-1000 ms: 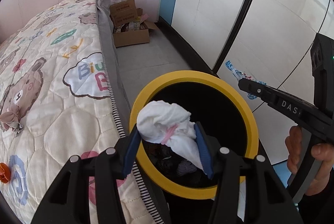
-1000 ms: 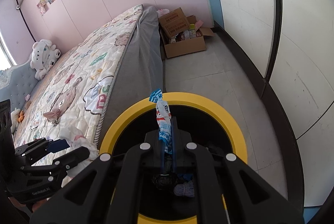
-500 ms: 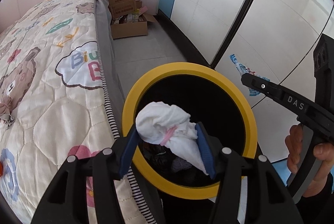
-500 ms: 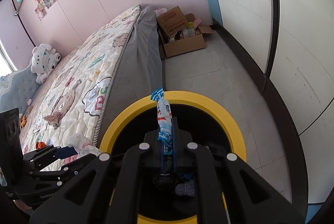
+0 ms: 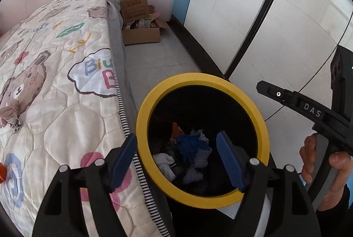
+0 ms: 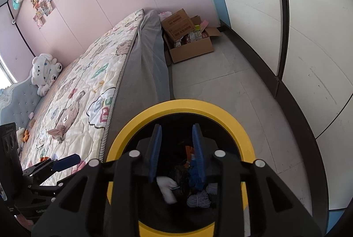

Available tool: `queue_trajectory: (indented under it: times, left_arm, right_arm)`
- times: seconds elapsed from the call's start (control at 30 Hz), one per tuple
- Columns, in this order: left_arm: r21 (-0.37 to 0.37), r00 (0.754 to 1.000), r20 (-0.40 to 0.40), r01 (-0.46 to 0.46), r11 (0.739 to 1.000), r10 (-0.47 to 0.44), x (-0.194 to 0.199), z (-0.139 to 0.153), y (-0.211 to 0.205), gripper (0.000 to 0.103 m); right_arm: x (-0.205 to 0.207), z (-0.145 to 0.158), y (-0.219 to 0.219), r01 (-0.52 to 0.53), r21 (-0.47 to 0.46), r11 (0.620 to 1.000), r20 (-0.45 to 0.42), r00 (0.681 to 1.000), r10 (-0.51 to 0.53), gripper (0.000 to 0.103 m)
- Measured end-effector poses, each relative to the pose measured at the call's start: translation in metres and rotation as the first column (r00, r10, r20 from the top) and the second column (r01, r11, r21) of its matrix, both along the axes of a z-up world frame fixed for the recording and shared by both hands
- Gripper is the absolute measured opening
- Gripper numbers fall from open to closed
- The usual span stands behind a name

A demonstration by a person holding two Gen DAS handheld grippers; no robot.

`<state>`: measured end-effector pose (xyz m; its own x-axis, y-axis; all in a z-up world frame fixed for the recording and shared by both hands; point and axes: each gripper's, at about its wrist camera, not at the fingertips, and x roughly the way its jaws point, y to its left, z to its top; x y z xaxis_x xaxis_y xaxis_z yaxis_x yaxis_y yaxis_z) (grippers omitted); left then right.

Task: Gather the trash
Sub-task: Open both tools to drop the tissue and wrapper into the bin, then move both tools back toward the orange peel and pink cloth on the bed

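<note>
A black trash bin with a yellow rim (image 5: 143,117) (image 6: 187,104) stands on the floor beside the bed. Both grippers hover over its mouth. My left gripper (image 5: 176,157) has its jaws opening wide, with nothing between the blue pads. A white tissue wad (image 5: 164,162) (image 6: 165,186) lies inside the bin among blue and grey scraps (image 5: 192,146). My right gripper (image 6: 176,153) is also opening, its gap empty above the trash. From the left wrist view, one right finger (image 5: 286,98) and the hand (image 5: 320,159) holding that gripper show at the right.
A bed with a bear-print quilt (image 5: 55,82) runs along the left, with a pinkish crumpled item (image 5: 10,115) on it. An open cardboard box (image 5: 141,31) sits on the floor beyond. White wardrobe doors (image 5: 264,16) line the right. A plush toy (image 6: 44,71) rests at the headboard.
The left gripper spread its jaws and the white wad fell into the bin. The right gripper parted its jaws and the blue-and-white wrapper is gone from between them.
</note>
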<state>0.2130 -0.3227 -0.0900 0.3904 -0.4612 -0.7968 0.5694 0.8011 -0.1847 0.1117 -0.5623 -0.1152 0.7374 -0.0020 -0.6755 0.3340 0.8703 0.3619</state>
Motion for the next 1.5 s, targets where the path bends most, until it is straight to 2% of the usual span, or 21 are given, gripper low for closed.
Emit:
queue_trajectory:
  times: [0.17,0.27,0.4,0.63,0.87,1.23,1.5]
  left_arm:
    - [-0.007,1.0,0.016,-0.026,1.0,0.026,0.001,0.008,0.014,0.074]
    - [-0.008,0.998,0.03,-0.048,0.999,0.048,0.001,0.013,0.025,0.077]
    - [-0.012,0.996,0.042,-0.074,0.997,0.075,0.001,0.019,0.042,0.08]
    - [-0.016,0.985,0.061,-0.158,0.987,0.159,0.009,0.027,0.085,0.084]
    - [-0.014,0.964,0.08,-0.254,0.967,0.254,0.019,0.032,0.14,0.087]
    - [0.014,0.916,0.087,-0.395,0.919,0.392,0.034,0.027,0.228,0.088]
    - [0.032,0.881,0.067,-0.471,0.882,0.468,0.044,0.015,0.281,0.088]
  right_arm:
    - [-0.003,0.011,0.006,-0.007,-0.016,1.0,0.009,1.0,0.007,0.033]
    - [-0.004,0.017,0.011,-0.017,-0.025,1.0,0.015,1.0,0.018,0.038]
    - [-0.001,0.025,0.022,-0.038,-0.033,0.999,0.023,0.999,0.039,0.039]
    - [0.017,0.038,0.055,-0.118,-0.035,0.992,0.035,0.992,0.119,0.05]
    - [0.051,0.05,0.104,-0.222,-0.041,0.974,0.045,0.974,0.224,0.058]
    - [0.11,0.055,0.196,-0.381,-0.031,0.924,0.035,0.924,0.382,0.06]
    - [0.151,0.047,0.259,-0.473,-0.042,0.88,-0.002,0.881,0.474,0.06]
